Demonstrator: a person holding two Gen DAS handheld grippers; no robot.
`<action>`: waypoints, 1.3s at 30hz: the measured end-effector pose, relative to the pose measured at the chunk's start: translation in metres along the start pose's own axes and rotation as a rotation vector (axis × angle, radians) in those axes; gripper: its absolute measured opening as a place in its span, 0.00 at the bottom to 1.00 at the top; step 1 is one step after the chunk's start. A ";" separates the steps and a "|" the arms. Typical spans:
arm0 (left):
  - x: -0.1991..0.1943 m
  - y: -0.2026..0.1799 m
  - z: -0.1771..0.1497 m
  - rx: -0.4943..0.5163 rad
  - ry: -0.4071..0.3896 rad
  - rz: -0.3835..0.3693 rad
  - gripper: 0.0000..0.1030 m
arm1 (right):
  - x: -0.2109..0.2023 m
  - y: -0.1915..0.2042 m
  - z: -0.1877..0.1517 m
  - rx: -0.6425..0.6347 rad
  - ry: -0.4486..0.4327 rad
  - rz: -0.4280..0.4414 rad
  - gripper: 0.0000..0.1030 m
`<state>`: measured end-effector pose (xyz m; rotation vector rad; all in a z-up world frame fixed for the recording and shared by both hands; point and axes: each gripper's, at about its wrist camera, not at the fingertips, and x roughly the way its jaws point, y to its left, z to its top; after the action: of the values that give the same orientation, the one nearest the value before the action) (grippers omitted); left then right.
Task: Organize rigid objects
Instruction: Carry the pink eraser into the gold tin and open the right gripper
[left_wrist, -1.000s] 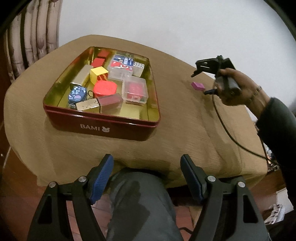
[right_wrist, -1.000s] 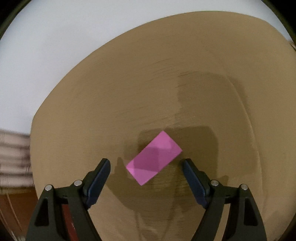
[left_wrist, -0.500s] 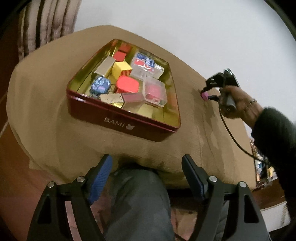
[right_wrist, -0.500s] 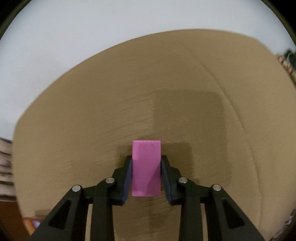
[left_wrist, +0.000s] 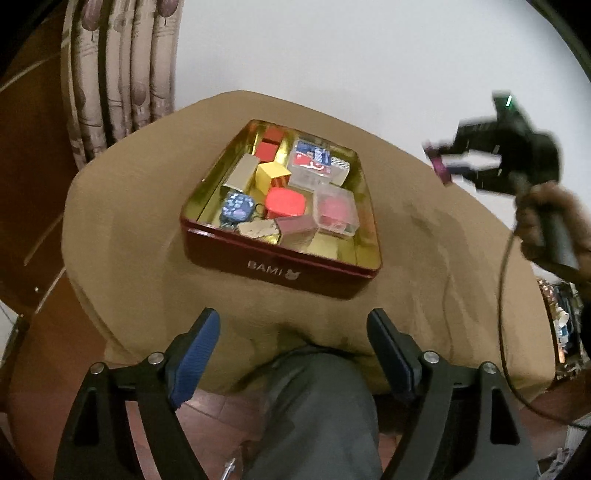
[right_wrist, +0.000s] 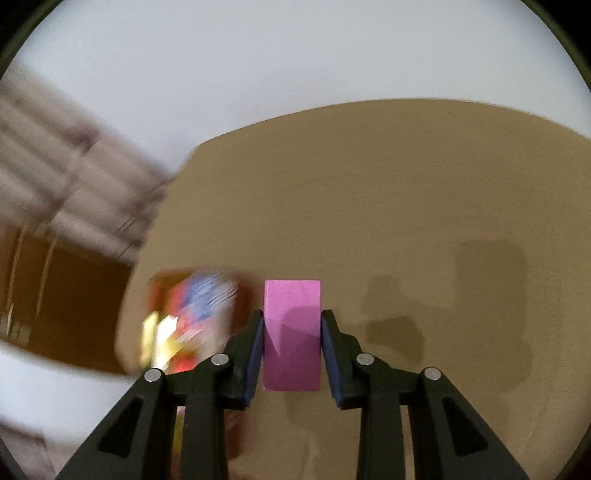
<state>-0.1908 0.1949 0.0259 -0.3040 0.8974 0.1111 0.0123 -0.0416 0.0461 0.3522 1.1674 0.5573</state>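
The right gripper (right_wrist: 291, 339) now clamps the pink block (right_wrist: 291, 332) between its two pads, one on each long side, where a second ago the block lay loose and skewed on the cloth between jaws spread wide. Half a second ago the jaws had closed on it while it sat on the worktop (right_wrist: 406, 184); now the block is clear of the surface, and in the left wrist view it shows as a blurred purple sliver (left_wrist: 439, 168) carried in the air to the right of the red tin (left_wrist: 280, 269). The right wrist picture smears at its left edge, where the tin's coloured contents (right_wrist: 192, 314) come into view, so the gripper appears to be swinging toward the tin.

The left gripper (left_wrist: 293, 358) hangs with its jaws wide apart and nothing between them, low in front of the worktop above the person's knee (left_wrist: 314, 406), well apart from the tin.

The pick seems done and the carry under way. The tin already holds a crowd of small boxes; the bare gold floor near its front right corner (left_wrist: 354, 247) looks like the likeliest place for the block. The block appears stiff and flat-sided, so the hold should be secure.
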 end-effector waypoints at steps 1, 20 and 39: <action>-0.001 0.001 -0.002 -0.007 0.003 0.007 0.76 | -0.001 0.023 -0.002 -0.055 0.016 0.059 0.29; -0.007 0.024 -0.002 -0.039 -0.046 0.105 0.77 | 0.113 0.117 -0.075 -0.379 0.158 0.028 0.29; -0.008 0.024 0.005 -0.019 -0.096 0.175 0.84 | 0.073 0.114 -0.101 -0.407 -0.097 0.037 0.38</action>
<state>-0.1975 0.2200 0.0302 -0.2358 0.8270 0.2935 -0.0874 0.0913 0.0143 0.0499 0.9286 0.7843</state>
